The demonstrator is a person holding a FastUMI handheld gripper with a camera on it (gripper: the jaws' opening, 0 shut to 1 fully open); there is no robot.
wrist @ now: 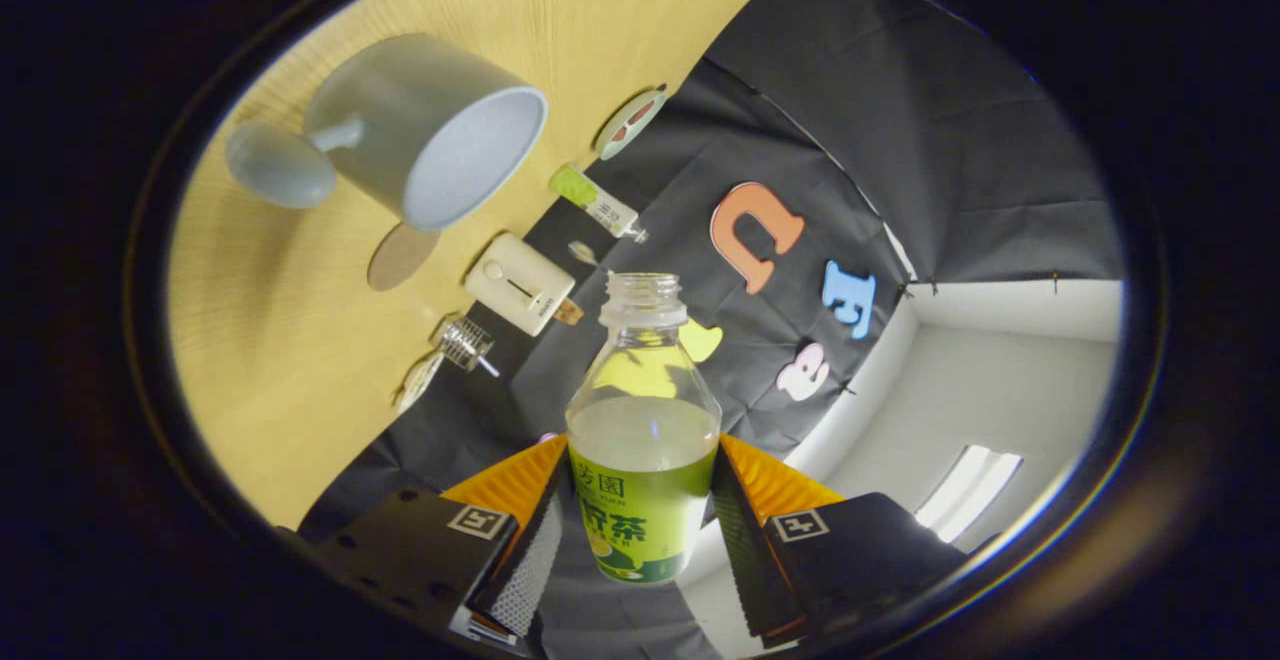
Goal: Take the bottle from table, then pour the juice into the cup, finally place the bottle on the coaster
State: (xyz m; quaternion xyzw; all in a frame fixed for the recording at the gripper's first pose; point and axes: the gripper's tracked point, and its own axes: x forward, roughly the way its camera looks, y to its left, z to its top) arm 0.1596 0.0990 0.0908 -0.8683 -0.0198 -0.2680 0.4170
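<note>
Gripper (pixel 640 500) fingers clamped on both sides of clear plastic bottle (pixel 642 420), cap off, approx half full w/ pale juice, green label. Beyond bottle mouth: smooth grey cup (pixel 425 130) on wood-grain table (pixel 260 340); round coaster (pixel 402 255) partly hidden under cup

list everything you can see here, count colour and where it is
bottle: 1, clear with green label, cap off, part full of pale juice, between the fingers
cup: 1, pale grey-blue with handle, on the table beyond the fingers
coaster: 1, tan, round, on the table beside the cup
cream box: 1, cream, near the table's back edge
small tube: 1, green and white, near the table's back edge
round disc: 1, pale with a red mark, at the table's back edge
metal wire item: 1, silver, on the table near the cream box
table: 1, light wood
gripper: 1, both fingers pressing the bottle's sides
</note>
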